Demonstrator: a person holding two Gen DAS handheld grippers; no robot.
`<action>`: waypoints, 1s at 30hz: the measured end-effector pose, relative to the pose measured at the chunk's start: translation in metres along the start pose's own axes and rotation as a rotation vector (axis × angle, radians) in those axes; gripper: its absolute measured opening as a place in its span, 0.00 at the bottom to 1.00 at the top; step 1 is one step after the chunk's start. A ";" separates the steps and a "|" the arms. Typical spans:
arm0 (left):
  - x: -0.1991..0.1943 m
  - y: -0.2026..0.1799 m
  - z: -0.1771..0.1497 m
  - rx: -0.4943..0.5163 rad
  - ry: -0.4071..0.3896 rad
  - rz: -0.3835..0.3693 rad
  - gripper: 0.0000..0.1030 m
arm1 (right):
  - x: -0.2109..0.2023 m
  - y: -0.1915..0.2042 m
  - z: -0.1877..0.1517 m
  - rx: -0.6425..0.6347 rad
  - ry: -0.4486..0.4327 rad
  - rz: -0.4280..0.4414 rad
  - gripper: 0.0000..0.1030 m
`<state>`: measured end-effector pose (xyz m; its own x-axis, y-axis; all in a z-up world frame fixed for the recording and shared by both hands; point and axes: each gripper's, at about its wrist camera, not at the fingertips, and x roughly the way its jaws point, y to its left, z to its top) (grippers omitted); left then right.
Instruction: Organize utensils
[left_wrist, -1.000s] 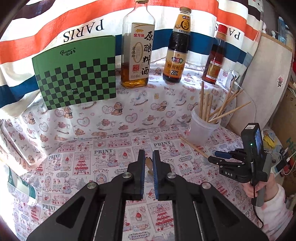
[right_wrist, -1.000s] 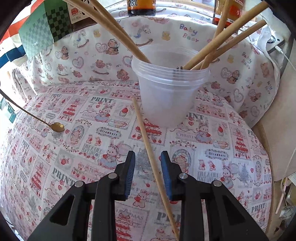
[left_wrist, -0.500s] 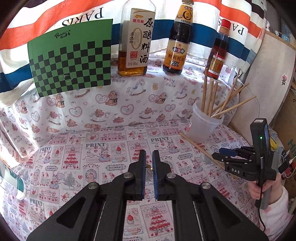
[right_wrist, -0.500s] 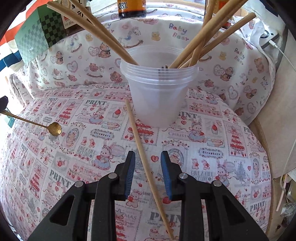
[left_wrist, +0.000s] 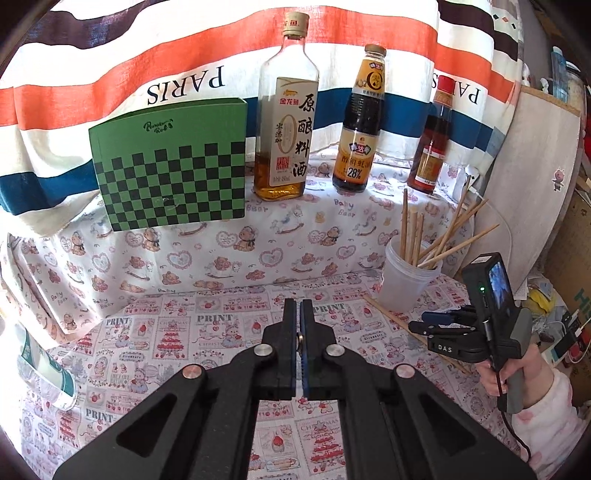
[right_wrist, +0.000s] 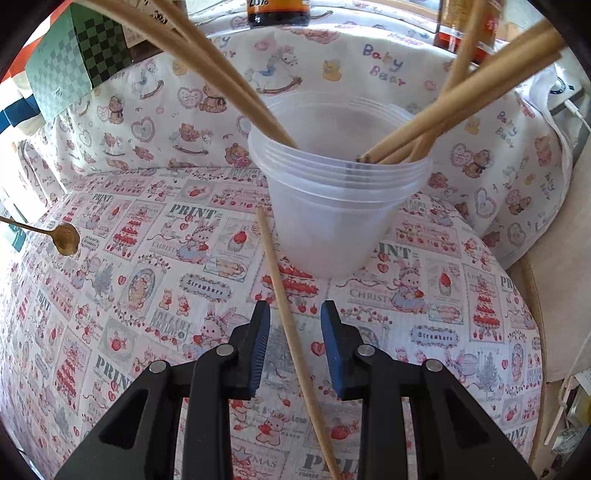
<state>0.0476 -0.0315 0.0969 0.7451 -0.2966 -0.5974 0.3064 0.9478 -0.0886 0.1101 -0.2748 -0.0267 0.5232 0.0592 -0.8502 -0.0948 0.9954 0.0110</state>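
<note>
My left gripper (left_wrist: 297, 306) is shut on a small gold spoon; a bit of its handle (left_wrist: 300, 338) shows between the pads, and its bowl (right_wrist: 66, 239) hangs above the cloth in the right wrist view. A clear plastic cup (right_wrist: 338, 206) holds several wooden chopsticks (right_wrist: 461, 107); it also shows in the left wrist view (left_wrist: 408, 282). One loose chopstick (right_wrist: 291, 325) lies on the printed tablecloth, running between the open fingers of my right gripper (right_wrist: 295, 314), which is low over it. The right gripper also shows in the left wrist view (left_wrist: 419, 320).
A green checkered box (left_wrist: 170, 173) and three sauce bottles (left_wrist: 286, 122) (left_wrist: 356, 125) (left_wrist: 434, 147) stand on the raised shelf behind. A beige board (left_wrist: 532, 192) stands to the right. Cables and clutter (right_wrist: 569, 406) lie past the table's right edge.
The left gripper has lifted and pulled back with the spoon. The right gripper has moved closer to the cup, still open around the loose chopstick.
</note>
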 end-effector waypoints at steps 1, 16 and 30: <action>-0.002 0.001 0.000 0.000 0.000 0.004 0.01 | 0.004 0.003 0.002 -0.007 0.009 0.002 0.29; -0.010 0.030 -0.014 -0.053 0.066 0.020 0.01 | -0.038 0.032 -0.052 -0.165 0.104 0.021 0.08; -0.010 0.028 -0.011 -0.071 0.075 0.032 0.01 | 0.014 0.053 0.010 -0.096 0.158 -0.016 0.23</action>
<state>0.0417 -0.0005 0.0916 0.7066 -0.2594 -0.6583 0.2384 0.9633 -0.1238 0.1209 -0.2204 -0.0324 0.3866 0.0237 -0.9219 -0.1720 0.9840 -0.0468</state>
